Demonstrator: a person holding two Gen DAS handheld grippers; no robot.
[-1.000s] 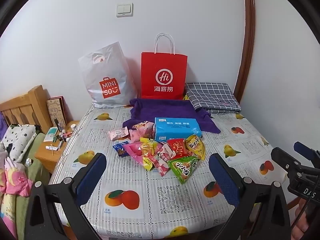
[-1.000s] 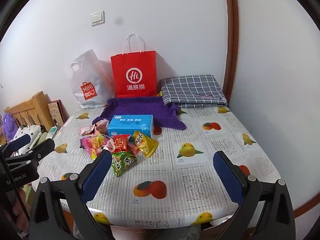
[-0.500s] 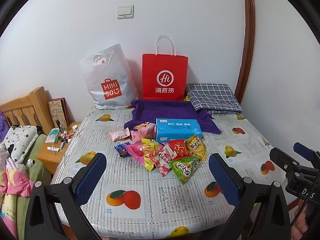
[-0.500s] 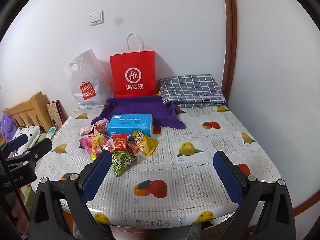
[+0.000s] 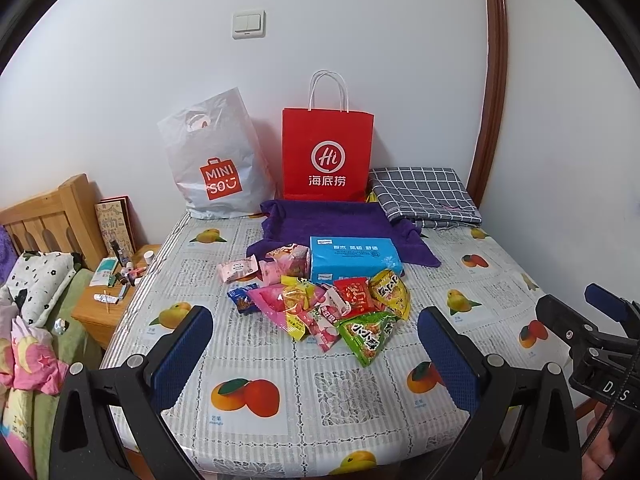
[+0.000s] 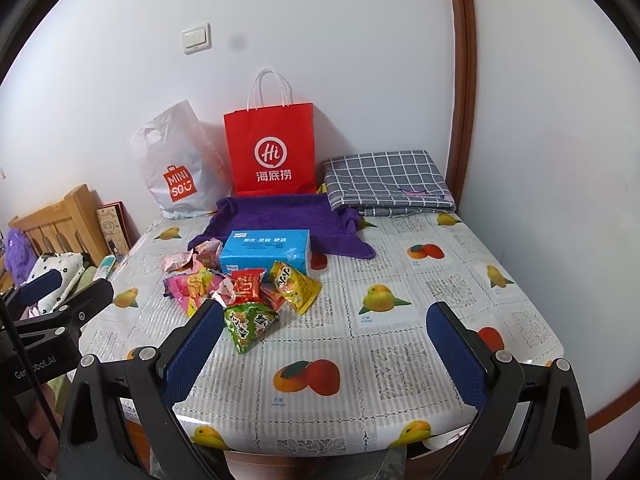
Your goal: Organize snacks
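A heap of snack packets [image 5: 320,304] lies mid-table, with a green packet [image 5: 366,334] nearest me, a red one [image 5: 354,296], a yellow one [image 5: 390,292] and pink ones [image 5: 276,270]. Behind it stands a blue tissue box [image 5: 354,256]. In the right wrist view the same heap [image 6: 240,292] sits left of centre. My left gripper [image 5: 316,346] hovers open near the table's front edge, short of the heap, holding nothing. My right gripper [image 6: 326,338] is open too, over the front of the table, its left finger [image 6: 192,352] close by the green packet [image 6: 248,322].
A purple towel [image 5: 340,224], red paper bag [image 5: 328,152], white Miniso bag [image 5: 216,168] and folded checked cloth [image 5: 424,196] line the back wall. A wooden nightstand [image 5: 108,300] with small items and a bed stand left of the fruit-print table [image 5: 248,396]. A wall is close on the right.
Both views have risen slightly and edged a bit closer to the table. The snacks lie where they were, and both grippers stay open.
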